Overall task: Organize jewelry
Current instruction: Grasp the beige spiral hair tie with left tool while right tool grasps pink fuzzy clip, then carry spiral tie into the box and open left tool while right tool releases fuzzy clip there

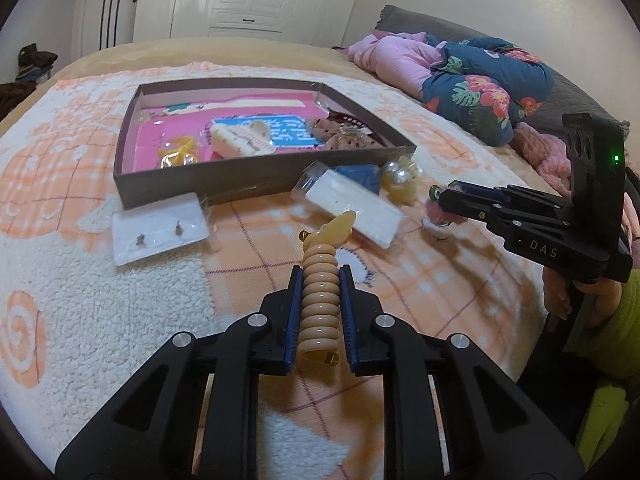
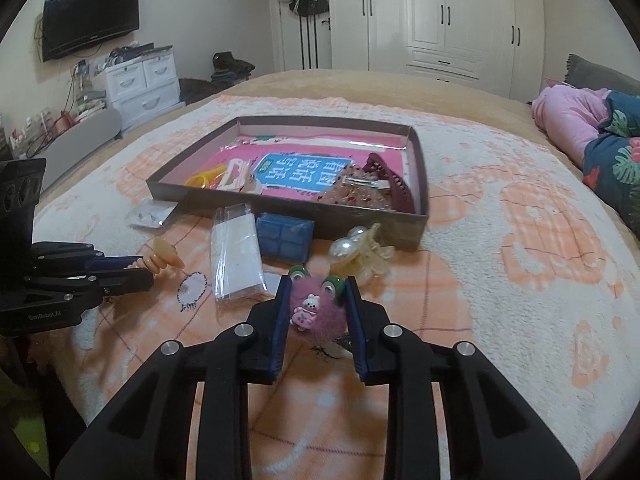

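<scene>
While both grippers hover over a peach-and-white blanket (image 2: 500, 208) on a bed, left gripper (image 1: 320, 280) clenched on a beige coil hair tie (image 1: 320, 304), right gripper (image 2: 316, 300) grasping a pink fluffy clip (image 2: 316, 308), brown tray (image 2: 288, 200) ahead, white wardrobe (image 2: 440, 16) behind.

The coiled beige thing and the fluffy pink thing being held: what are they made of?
Coiled beige hair tie: glossy, smooth plastic by its shine, probably springy; it sits clamped in the left hand-held gripper. Fluffy pink hair clip: fuzzy faux fur or yarn, judging by its wispy fibres, with a small shiny, likely plastic bunny charm, held in the right hand-held gripper.
</scene>
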Demonstrator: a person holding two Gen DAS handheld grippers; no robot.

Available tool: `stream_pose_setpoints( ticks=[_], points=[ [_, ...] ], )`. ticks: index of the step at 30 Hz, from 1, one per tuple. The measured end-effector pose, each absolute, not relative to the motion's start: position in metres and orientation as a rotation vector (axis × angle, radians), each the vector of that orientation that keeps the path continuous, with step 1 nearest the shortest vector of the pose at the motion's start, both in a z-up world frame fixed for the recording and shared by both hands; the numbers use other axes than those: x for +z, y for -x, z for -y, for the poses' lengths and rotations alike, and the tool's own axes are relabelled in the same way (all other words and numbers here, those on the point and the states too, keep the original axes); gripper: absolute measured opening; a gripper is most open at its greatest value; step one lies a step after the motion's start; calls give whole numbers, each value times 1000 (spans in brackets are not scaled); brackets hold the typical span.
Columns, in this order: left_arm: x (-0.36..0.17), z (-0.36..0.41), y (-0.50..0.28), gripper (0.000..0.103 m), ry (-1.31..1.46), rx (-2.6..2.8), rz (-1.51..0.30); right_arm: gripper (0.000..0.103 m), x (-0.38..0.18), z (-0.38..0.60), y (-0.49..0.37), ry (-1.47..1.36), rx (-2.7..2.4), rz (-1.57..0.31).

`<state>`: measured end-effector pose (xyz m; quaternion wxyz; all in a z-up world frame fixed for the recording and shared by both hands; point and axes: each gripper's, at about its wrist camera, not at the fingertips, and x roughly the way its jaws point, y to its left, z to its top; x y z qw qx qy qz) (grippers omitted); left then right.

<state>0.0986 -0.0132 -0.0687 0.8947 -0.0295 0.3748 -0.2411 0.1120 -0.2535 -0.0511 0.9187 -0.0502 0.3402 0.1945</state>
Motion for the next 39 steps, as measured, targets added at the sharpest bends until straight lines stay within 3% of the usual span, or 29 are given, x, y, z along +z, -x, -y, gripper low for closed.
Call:
stream_pose_setpoints(
  ticks=[17,39],
  points=[
    [-35,11,-120,11,97,-491,-684,25,-29,286,-119,56,312,-649],
    [-4,-19,-187,11,125,-400,-614,25,3,252,-171,77,331,-571]
  ],
)
